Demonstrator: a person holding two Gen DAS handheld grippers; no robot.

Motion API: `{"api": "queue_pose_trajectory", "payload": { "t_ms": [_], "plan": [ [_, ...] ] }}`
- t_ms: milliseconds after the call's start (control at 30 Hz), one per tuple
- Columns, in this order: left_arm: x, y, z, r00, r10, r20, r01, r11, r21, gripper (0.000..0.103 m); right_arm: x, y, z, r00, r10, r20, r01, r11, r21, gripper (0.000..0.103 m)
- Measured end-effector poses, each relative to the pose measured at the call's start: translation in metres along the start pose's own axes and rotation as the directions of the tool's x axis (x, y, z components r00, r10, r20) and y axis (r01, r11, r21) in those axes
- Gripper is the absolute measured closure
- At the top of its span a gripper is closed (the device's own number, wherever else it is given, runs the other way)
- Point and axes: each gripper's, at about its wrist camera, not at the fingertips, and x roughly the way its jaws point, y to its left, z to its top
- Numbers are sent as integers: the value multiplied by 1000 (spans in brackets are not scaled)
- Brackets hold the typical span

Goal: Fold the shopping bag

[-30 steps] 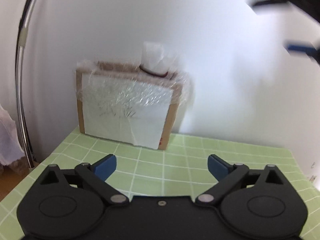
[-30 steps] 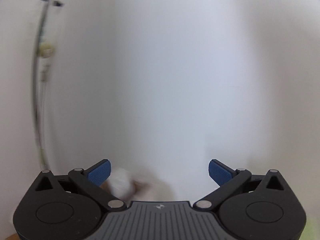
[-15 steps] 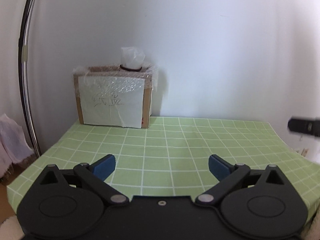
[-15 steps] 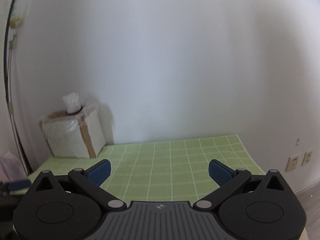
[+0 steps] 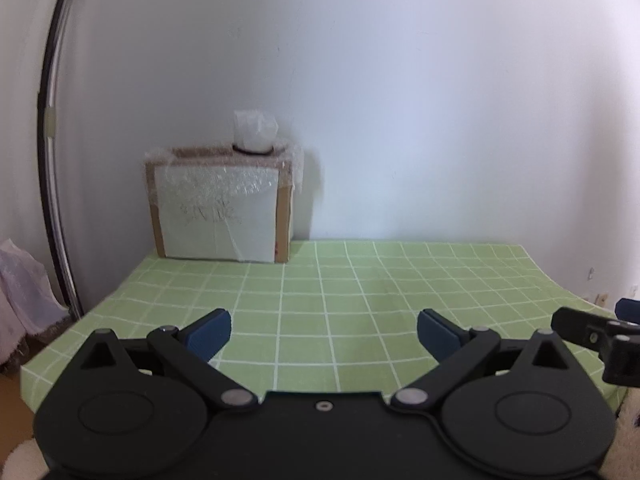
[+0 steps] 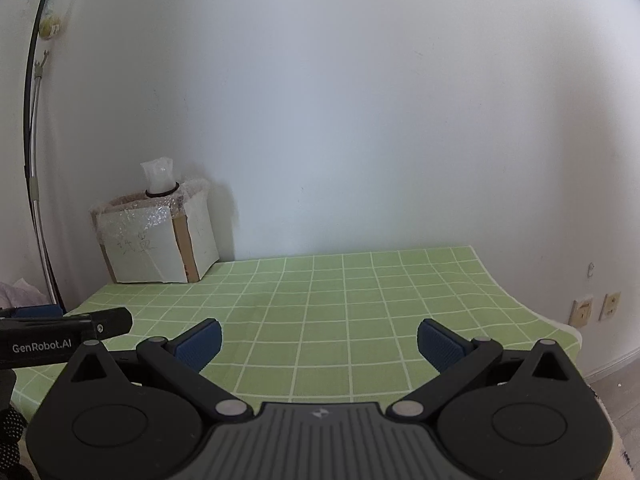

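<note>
Ahead of you the green checked tablecloth (image 5: 360,288) lies bare from 11 to 2 o'clock. Only the plastic-wrapped cardboard box (image 5: 222,208) blocks 10 o'clock, against the wall (image 5: 400,100).

Tablecloth (image 5: 360,280): light green with a white grid. Cardboard box (image 5: 222,208): brown, faced with white sheets (clear film over the top). Wall (image 6: 360,120): plain white. Gripper pads (image 6: 438,344): dark blue on black arms.
</note>
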Motion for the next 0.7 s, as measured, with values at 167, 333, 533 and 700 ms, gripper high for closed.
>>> {"api": "queue_pose_trajectory", "payload": {
  "t_ms": [167,333,533,700],
  "plan": [
    [-1,-3,-2,1000,-2,6,2,1000,17,2,0,4,-2,1000,9,1,-9,1000,-7,0],
    [0,-5,-2,1000,-7,6,6,1000,20,2,4,6,0,1000,15,-5,-15,1000,-12,0],
    [2,-3,-3,1000,4,2,-4,1000,7,3,4,6,-3,1000,19,-16,-20,999,-27,0],
    [4,-5,-4,1000,-19,0,19,1000,21,3,4,7,-2,1000,21,-12,-22,999,-30,0]
  ]
}}
